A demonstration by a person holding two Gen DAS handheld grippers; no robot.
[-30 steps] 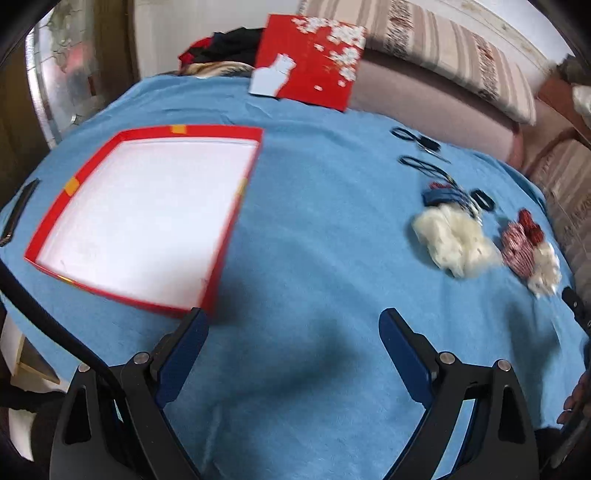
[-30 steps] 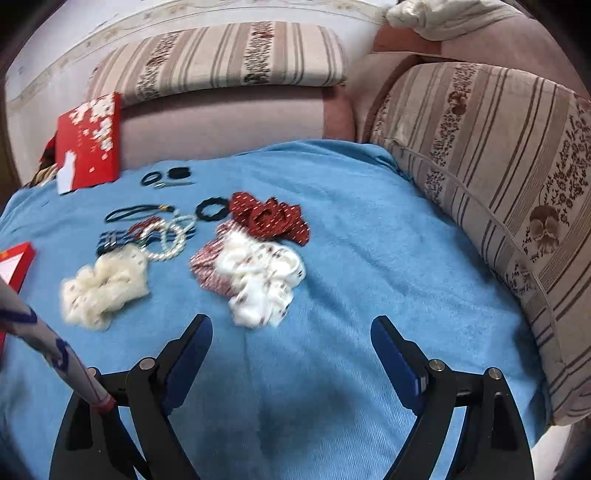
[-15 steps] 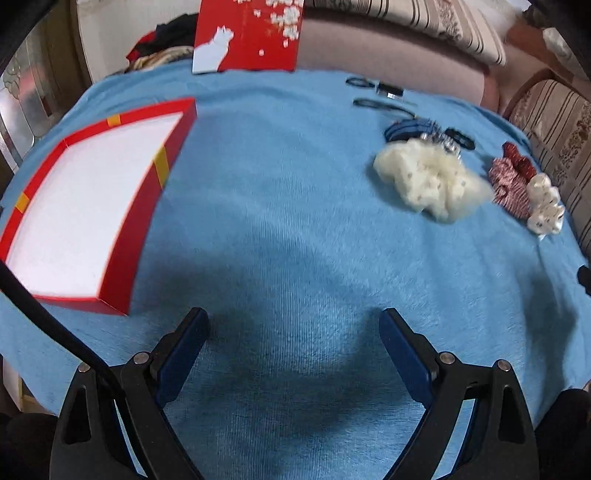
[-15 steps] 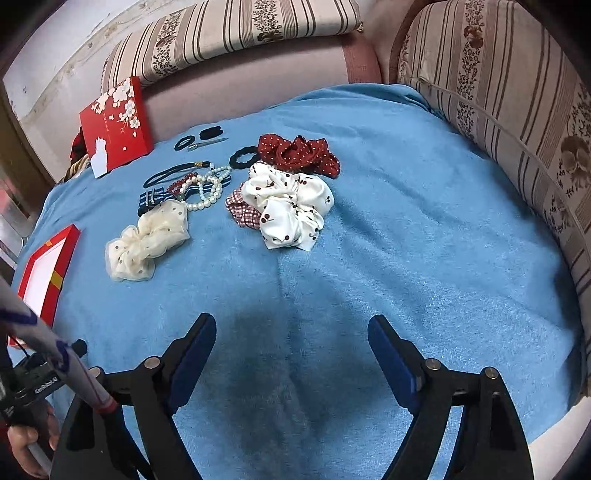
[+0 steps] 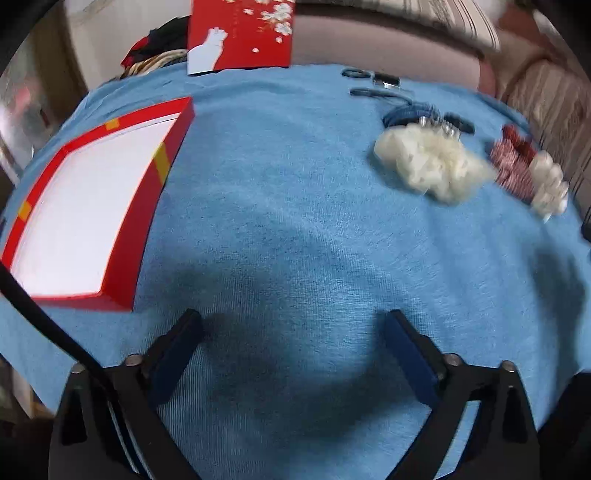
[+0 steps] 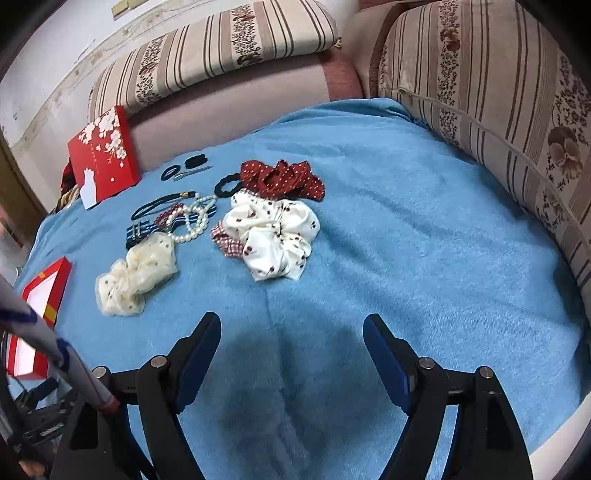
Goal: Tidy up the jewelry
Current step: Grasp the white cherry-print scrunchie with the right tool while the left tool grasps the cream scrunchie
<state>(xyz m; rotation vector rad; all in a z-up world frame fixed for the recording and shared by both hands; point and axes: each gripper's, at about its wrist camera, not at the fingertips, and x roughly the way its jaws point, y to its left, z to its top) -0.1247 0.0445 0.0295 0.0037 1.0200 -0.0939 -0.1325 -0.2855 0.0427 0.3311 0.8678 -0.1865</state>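
Observation:
On the blue cloth, a red box (image 5: 140,221) with a white inside lies open at the left, also seen at the left edge of the right wrist view (image 6: 61,280). Hair items lie in a cluster: a cream scrunchie (image 6: 136,273) (image 5: 428,166), a white cherry-print scrunchie (image 6: 273,236), a red dotted scrunchie (image 6: 280,181), a plaid scrunchie (image 6: 227,240), a pearl bracelet (image 6: 192,225) and black hair ties (image 6: 225,184). My left gripper (image 5: 293,321) is open over bare cloth. My right gripper (image 6: 291,325) stands short of the cluster, its jaws closing slowly with nothing between them.
The red blossom-print lid (image 6: 105,155) (image 5: 243,33) leans against the sofa at the back. Striped cushions (image 6: 498,96) wall in the right and far sides. A white pole with blue marks (image 6: 48,332) crosses the left of the right wrist view. The cloth's edge (image 6: 554,432) runs at lower right.
Both views have tilted down towards the cloth. The box has slid left in the left wrist view, and the scrunchies sit nearer in the right one. The right jaws have narrowed a little.

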